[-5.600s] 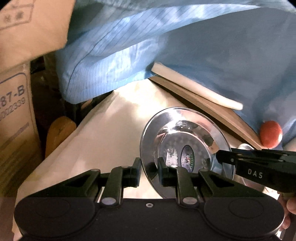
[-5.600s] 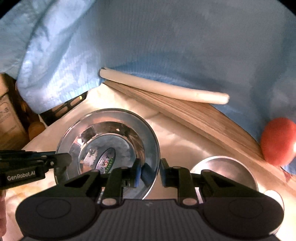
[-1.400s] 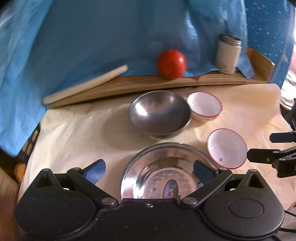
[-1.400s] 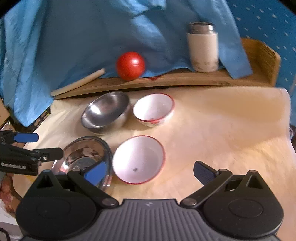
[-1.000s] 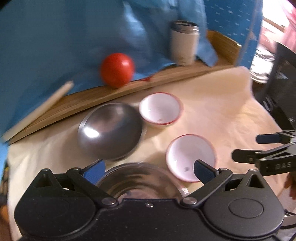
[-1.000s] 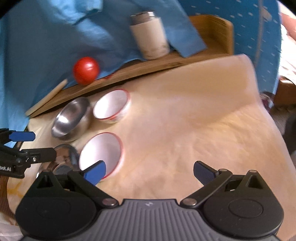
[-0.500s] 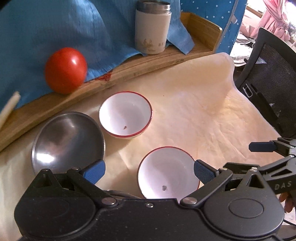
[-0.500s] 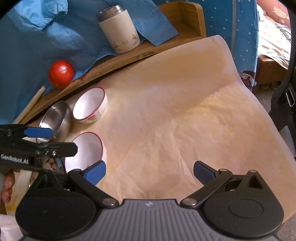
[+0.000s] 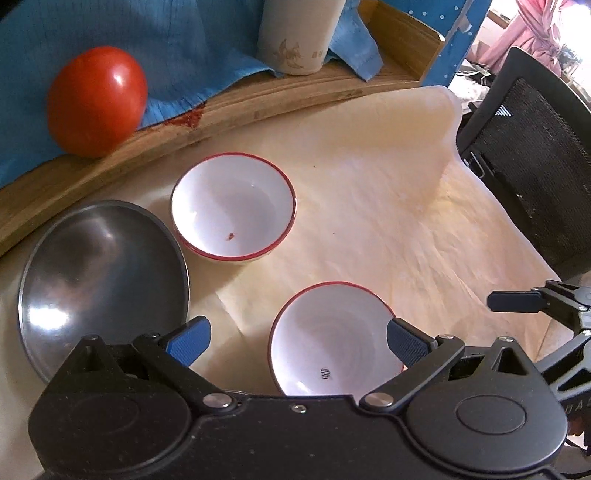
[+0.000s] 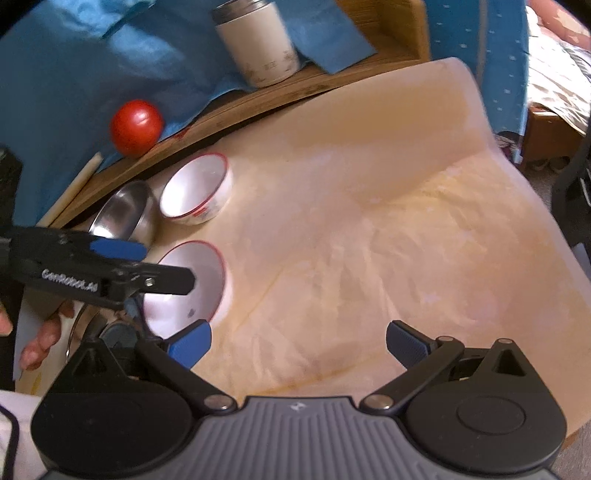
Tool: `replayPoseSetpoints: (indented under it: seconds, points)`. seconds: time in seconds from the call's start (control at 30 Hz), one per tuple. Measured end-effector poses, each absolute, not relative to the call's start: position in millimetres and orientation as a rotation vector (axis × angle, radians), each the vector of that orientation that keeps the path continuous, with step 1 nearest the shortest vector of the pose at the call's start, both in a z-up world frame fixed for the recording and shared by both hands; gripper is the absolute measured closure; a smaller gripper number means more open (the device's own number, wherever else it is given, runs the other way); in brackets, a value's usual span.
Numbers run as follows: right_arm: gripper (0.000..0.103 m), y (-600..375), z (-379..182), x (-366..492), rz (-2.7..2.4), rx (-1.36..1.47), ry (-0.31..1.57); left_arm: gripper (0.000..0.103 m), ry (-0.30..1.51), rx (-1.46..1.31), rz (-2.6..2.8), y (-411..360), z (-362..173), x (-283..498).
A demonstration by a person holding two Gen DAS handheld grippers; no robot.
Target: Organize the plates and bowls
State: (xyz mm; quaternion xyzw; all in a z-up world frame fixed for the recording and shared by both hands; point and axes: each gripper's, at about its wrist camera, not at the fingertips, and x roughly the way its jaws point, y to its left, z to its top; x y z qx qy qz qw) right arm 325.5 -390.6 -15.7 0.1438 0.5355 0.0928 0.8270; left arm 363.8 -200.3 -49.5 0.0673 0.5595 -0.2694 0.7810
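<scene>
A: Your left gripper [image 9: 297,334] hangs with its blue-padded tongs spread wide and nothing between them, low over the near red-rimmed bowl [image 9: 334,339].

B: Right pad [image 9: 404,341] sits over that bowl's rim at about three o'clock; the left pad [image 9: 188,339] is out over the paper, just beside the steel bowl [image 9: 99,286].

A: Whether either pad touches anything, I cannot tell. The bowl stands upright, white inside, a small dark mark near its bottom.

B: The second red-rimmed bowl [image 9: 233,206] stands at eleven o'clock from it, apart from it, with a tiny red speck inside. The steel bowl is just beside that one, at its eight o'clock.

A: Behind them, at twelve, you have the wooden tray [image 9: 236,99], with a tomato [image 9: 96,100] on blue cloth [image 9: 184,44] and a cream tumbler [image 9: 297,35] further right.

B: Now your right gripper [image 10: 298,341]: tongs apart too, holding nothing, over bare cream paper [image 10: 369,258].

A: From that camera your left gripper crosses in at nine o'clock, over the near bowl [image 10: 192,284]. The far bowl [image 10: 195,190] and steel bowl [image 10: 123,212] sit at ten o'clock.

B: Another steel rim [image 10: 79,325] peeks out at eight o'clock, mostly hidden. A black mesh chair [image 9: 535,147] stands off the table at two o'clock in the left view.
</scene>
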Motion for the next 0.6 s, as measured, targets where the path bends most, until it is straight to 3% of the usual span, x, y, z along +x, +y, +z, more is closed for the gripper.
replayPoseSetpoints:
  seconds: [0.23,0.4,0.53,0.6]
  points:
    - [0.000,-375.9,-16.4,332.7,0.254,0.283,1.161,0.003,1.194,0.154,-0.618,-197.3,-48.7,363.7]
    - [0.000,-369.9,-18.3,336.5,0.264,0.279,1.170,0.015,1.202,0.108,-0.633,-193.0,-48.0,361.3]
    - [0.000,-367.1,-21.5,339.7,0.266,0.277,1.182,0.015,1.186,0.116,-0.643,-192.3,-45.3,358.6]
    - [0.000,-365.5,-23.1,341.0,0.268,0.277,1.188,0.021,1.196,0.103,-0.642,-190.5,-47.1,360.3]
